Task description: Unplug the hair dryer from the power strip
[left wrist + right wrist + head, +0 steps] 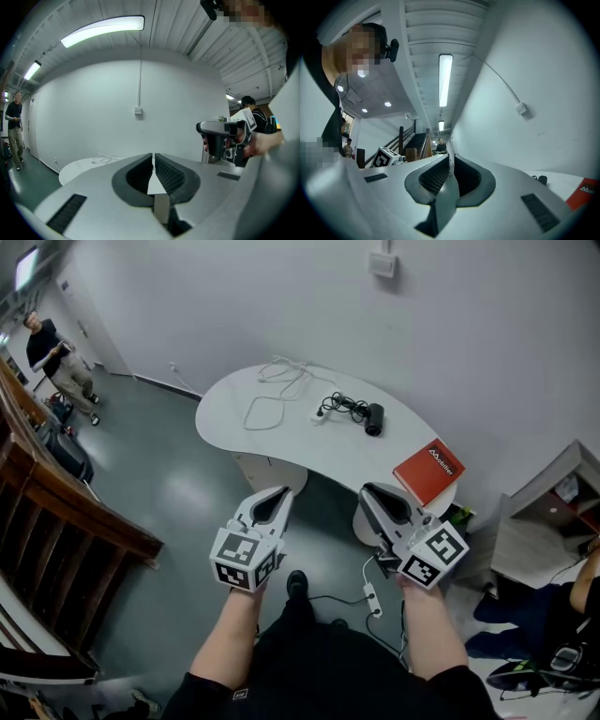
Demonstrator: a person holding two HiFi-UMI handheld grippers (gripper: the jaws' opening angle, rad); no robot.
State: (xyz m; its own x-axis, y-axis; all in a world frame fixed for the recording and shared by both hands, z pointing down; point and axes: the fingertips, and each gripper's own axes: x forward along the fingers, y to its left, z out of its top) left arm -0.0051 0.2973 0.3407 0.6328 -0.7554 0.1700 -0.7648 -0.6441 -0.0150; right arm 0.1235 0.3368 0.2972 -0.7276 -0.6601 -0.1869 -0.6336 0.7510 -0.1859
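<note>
Approach step: left gripper (283, 491) and right gripper (367, 488), fingers pressed together and empty, hover short of the bench (225, 418). Dryer (374, 418) lies mid-bench, strip (322, 413) just beside it. Next probably calls for reaching in, opening fingers

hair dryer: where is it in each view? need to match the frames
Head view: hair dryer on the white table, upper centre, left of the red book.
Left gripper view: not in it.
Right gripper view: small dark shape at far right, beside the red book.
Shared landmark: white box on the wall.
</note>
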